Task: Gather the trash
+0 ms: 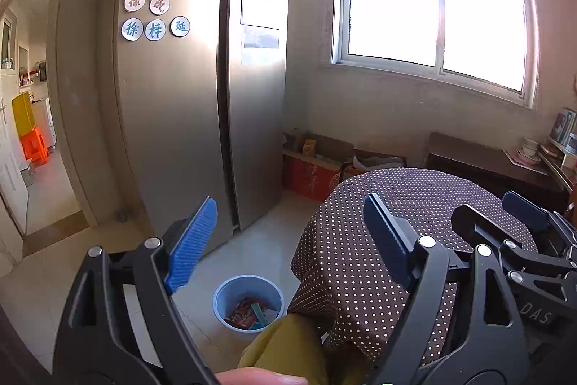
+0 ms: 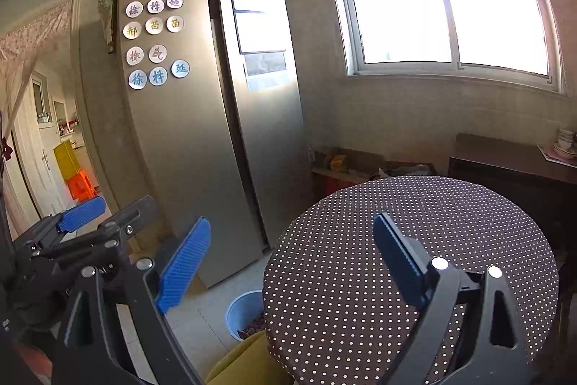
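Observation:
A light blue bin (image 1: 248, 302) stands on the floor beside the round table, with colourful wrappers (image 1: 250, 313) inside; in the right wrist view the bin (image 2: 242, 311) is half hidden by the table. My left gripper (image 1: 290, 226) is open and empty, held above the bin and the table's left edge. My right gripper (image 2: 292, 242) is open and empty over the table's near left side. The right gripper also shows in the left wrist view (image 1: 523, 222), and the left gripper shows at the left of the right wrist view (image 2: 84, 210).
A round table with a brown polka-dot cloth (image 2: 414, 240) fills the lower right. A tall steel fridge (image 1: 202, 78) stands to the left, cardboard boxes (image 1: 313, 168) under the window, a dark cabinet (image 1: 483, 165) at right. A yellow-green seat (image 1: 285, 349) sits next to the bin.

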A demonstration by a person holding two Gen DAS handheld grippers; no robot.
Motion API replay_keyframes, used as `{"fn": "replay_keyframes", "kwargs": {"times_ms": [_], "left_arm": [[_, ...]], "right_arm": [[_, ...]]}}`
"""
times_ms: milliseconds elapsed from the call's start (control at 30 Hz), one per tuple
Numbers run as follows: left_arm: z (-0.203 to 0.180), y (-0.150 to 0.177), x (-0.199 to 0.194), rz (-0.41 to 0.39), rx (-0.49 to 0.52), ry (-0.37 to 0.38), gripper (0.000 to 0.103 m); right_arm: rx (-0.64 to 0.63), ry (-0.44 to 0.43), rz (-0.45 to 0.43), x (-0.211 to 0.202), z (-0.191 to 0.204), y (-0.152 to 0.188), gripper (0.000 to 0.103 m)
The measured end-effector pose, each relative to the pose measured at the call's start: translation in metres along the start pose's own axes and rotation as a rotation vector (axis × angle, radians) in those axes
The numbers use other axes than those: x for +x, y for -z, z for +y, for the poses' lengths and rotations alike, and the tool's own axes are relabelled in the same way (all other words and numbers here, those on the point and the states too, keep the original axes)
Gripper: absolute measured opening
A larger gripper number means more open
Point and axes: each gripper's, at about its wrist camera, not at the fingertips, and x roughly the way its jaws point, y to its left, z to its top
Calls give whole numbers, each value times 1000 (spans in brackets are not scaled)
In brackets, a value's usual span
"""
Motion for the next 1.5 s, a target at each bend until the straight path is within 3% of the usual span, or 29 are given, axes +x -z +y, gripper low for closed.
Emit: {"fn": "replay_keyframes", "kwargs": {"times_ms": [1500], "left_arm": [[-3, 5, 0, -13, 2, 6, 82]], "right_arm": [[-16, 44, 17, 3, 2, 1, 90]]}}
